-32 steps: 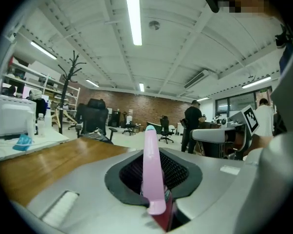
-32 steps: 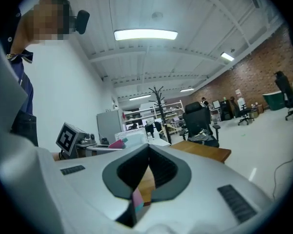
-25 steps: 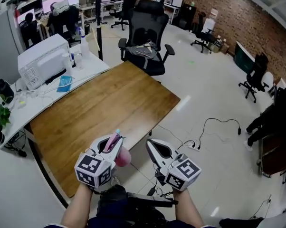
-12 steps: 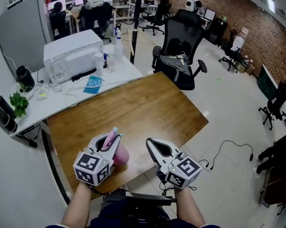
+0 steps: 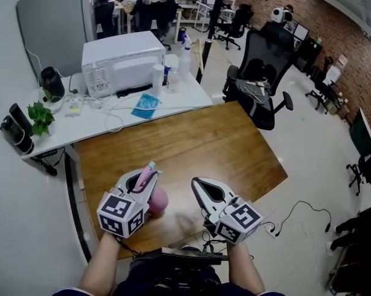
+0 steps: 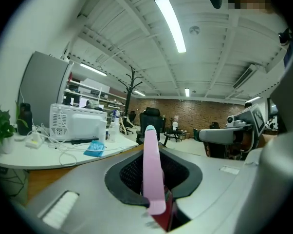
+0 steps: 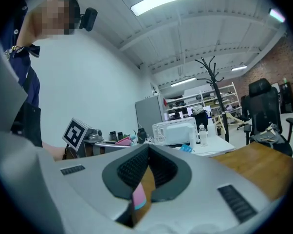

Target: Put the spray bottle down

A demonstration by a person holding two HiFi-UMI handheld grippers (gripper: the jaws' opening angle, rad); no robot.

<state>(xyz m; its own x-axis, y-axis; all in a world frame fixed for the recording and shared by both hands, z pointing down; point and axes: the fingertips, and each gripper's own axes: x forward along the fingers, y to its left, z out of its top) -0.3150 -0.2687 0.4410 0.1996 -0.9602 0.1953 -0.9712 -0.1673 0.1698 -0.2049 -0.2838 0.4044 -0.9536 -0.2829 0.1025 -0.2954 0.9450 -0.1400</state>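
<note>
- The left gripper point(image 5: 150, 172) is clamped on the pink spray bottle point(image 5: 157, 200), held in the air over the near part of the wooden table point(image 5: 222, 147).
- The right gripper point(image 5: 198, 184), just beside it, has its jaws pressed together, empty.
- Beyond the wooden table, a white table point(image 5: 121, 121) carries a white appliance point(image 5: 121, 60).

Bare wooden table point(image 5: 191, 147) ahead of left gripper point(image 5: 151, 176) and right gripper point(image 5: 197, 183).
Blocked farther back on white desk point(image 5: 187, 97) by microwave point(image 5: 122, 60), bottles point(image 5: 185, 59), cables point(image 5: 113, 121), blue cloth point(image 5: 145, 105); office chair point(image 5: 262, 82) near table's far corner.
</note>
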